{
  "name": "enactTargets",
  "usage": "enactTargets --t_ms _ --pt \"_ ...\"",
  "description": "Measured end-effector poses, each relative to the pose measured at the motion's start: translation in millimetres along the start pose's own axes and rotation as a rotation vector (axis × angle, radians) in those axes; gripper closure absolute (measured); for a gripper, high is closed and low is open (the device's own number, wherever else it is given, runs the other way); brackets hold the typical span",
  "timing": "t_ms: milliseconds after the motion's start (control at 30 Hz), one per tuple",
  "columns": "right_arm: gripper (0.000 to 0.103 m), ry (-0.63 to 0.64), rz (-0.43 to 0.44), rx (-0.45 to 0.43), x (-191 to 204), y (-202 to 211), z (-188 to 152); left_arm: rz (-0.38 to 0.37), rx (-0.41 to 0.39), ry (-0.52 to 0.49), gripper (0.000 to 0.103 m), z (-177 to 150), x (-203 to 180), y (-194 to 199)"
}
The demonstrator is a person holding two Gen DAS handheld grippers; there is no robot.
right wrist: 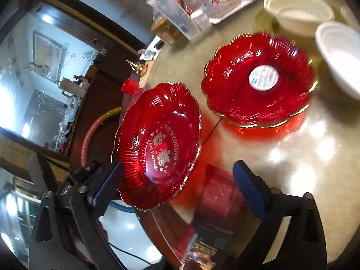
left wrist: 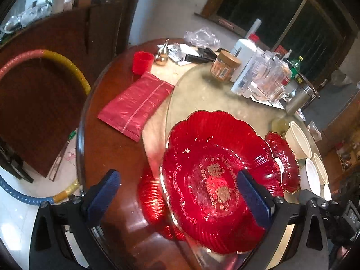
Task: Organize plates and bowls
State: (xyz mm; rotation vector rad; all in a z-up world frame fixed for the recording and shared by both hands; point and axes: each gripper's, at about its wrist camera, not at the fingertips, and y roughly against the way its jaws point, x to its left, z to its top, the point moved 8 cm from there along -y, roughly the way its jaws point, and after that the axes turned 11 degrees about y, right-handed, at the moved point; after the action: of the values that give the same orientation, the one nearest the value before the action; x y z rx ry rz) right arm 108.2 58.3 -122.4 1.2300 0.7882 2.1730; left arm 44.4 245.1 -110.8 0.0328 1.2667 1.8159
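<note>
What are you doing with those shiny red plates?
A person is tidying plates and bowls on a round table, with a grabbing tool in each hand. The left tool is open around the edge of the big red plate, not squeezing it. The right tool is open and empty. A smaller red plate and white bowls wait nearby.

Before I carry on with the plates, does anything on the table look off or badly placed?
Yes. The large red plate with gold lettering sits tilted, its near rim jutting past the glass turntable edge. The smaller red plate lies flat but carries a white sticker.
</note>
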Motion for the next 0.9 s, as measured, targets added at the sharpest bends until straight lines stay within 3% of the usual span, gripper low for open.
enactTargets --t_ms 67,133,167,200,267,333,367,400,467,633,900 --pt "0.033 -0.01 -0.011 0.006 -2.0 -6.6 2.8 0.008 0.0 -0.005 0.007 1.5 5.0 -2.1" --pt "0.047 -0.014 -0.031 0.017 -6.5 -7.0 5.3 0.029 -0.005 -0.021 0.034 0.6 7.5 -5.8" --pt "0.056 -0.015 -0.049 0.027 -8.7 -10.8 5.6 0.042 0.007 -0.033 0.04 -0.7 6.9 -9.4" --pt "0.059 -0.018 -0.058 0.036 -11.9 -12.7 5.5 0.048 0.02 -0.046 0.049 -2.7 5.5 -14.1" --pt "0.059 -0.025 -0.064 0.046 -14.1 -17.6 4.9 0.067 0.05 -0.069 0.057 -7.9 3.6 -23.3" --pt "0.067 -0.025 -0.074 0.051 -16.2 -22.3 4.1 0.084 0.061 -0.075 0.075 -9.8 5.0 -29.9" --pt "0.075 -0.023 -0.085 0.056 -17.3 -24.4 3.5 0.098 0.055 -0.076 0.078 -9.7 6.9 -31.9" --pt "0.082 -0.02 -0.099 0.059 -18.6 -26.1 3.1 0.112 0.053 -0.075 0.089 -9.5 9.7 -33.5" --pt "0.091 -0.009 -0.13 0.06 -23.1 -28.8 1.5 0.101 0.054 -0.065 0.091 -8.7 11.5 -33.3" --pt "0.092 0.002 -0.16 0.034 -24.6 -25.3 5.5 0.104 0.033 -0.09 0.092 -8.4 5.6 -26.2" --pt "0.092 0.047 -0.128 -0.017 -5.0 -10.5 20.3 0.106 -0.063 -0.106 0.092 12.9 -0.6 -1.1"
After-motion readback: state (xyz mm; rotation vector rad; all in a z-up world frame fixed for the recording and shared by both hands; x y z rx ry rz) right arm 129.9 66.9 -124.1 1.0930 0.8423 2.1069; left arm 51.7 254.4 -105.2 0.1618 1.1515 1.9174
